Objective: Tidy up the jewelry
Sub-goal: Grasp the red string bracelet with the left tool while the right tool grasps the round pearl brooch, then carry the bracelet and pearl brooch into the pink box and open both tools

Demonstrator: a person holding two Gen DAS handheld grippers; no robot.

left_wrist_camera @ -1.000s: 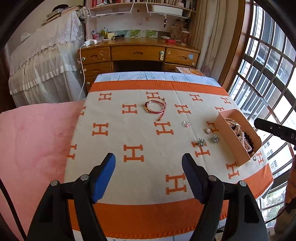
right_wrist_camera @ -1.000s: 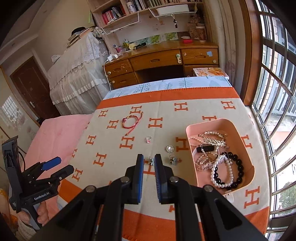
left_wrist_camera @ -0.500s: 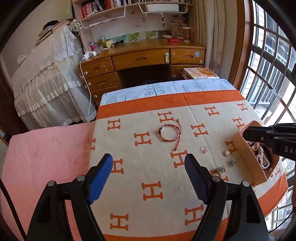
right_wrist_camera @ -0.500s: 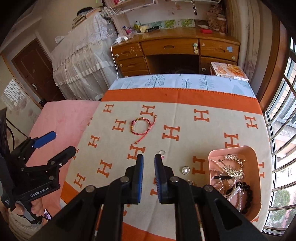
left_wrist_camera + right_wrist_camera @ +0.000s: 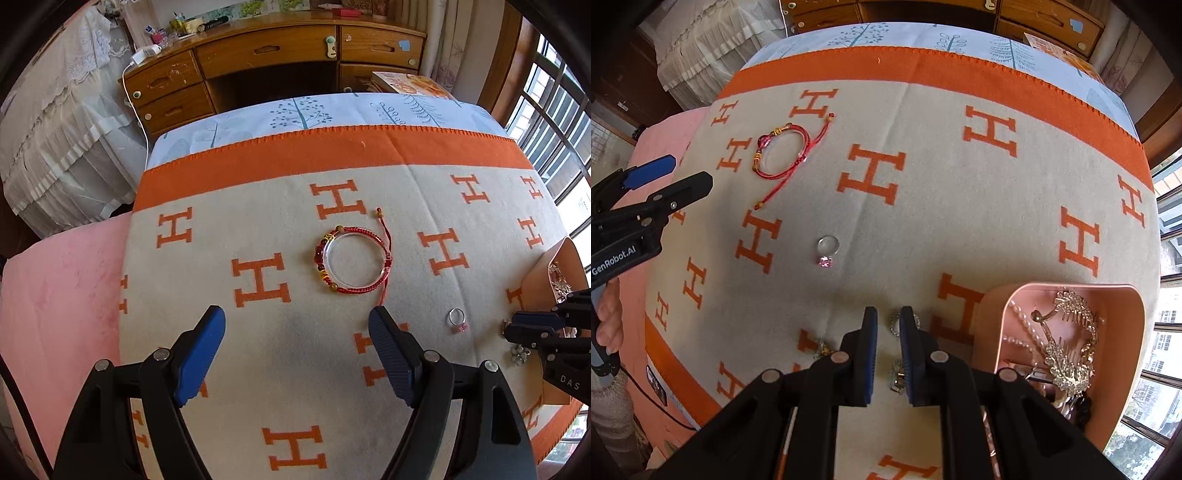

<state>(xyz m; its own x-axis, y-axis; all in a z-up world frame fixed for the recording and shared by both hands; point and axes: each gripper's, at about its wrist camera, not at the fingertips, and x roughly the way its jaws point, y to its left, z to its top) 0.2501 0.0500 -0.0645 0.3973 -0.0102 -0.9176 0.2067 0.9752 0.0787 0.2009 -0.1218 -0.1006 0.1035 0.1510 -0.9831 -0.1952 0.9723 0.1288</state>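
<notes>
A red cord bracelet [image 5: 320,254] with beads lies on the orange-and-cream blanket [image 5: 258,206], just ahead of my left gripper [image 5: 297,317]. That gripper is open wide, with nothing between its fingers. My right gripper [image 5: 888,317] points down with only a narrow gap, holding nothing. It hovers over a round rhinestone piece [image 5: 894,325], which shows through the gap. A ring with a pink stone [image 5: 827,251] lies ahead of it, and the bracelet [image 5: 775,175] is at far left. The pink tray [image 5: 1071,286] of jewelry stands to its right. The ring [image 5: 456,319] also shows beside the right gripper [image 5: 511,326].
Small brooches [image 5: 822,347] lie on the blanket near the right fingers, and one flower piece [image 5: 519,352] lies by the tray [image 5: 546,266]. A wooden desk [image 5: 273,51] stands beyond the bed. A pink cover [image 5: 55,295] lies left, and windows [image 5: 554,110] are at right. A hand [image 5: 607,317] holds the left gripper [image 5: 690,171].
Both grippers have come forward and down toward the blanket, tilting downward. The bracelet is now close ahead of the left fingers. The right fingers now hang over the small pieces beside the tray.
</notes>
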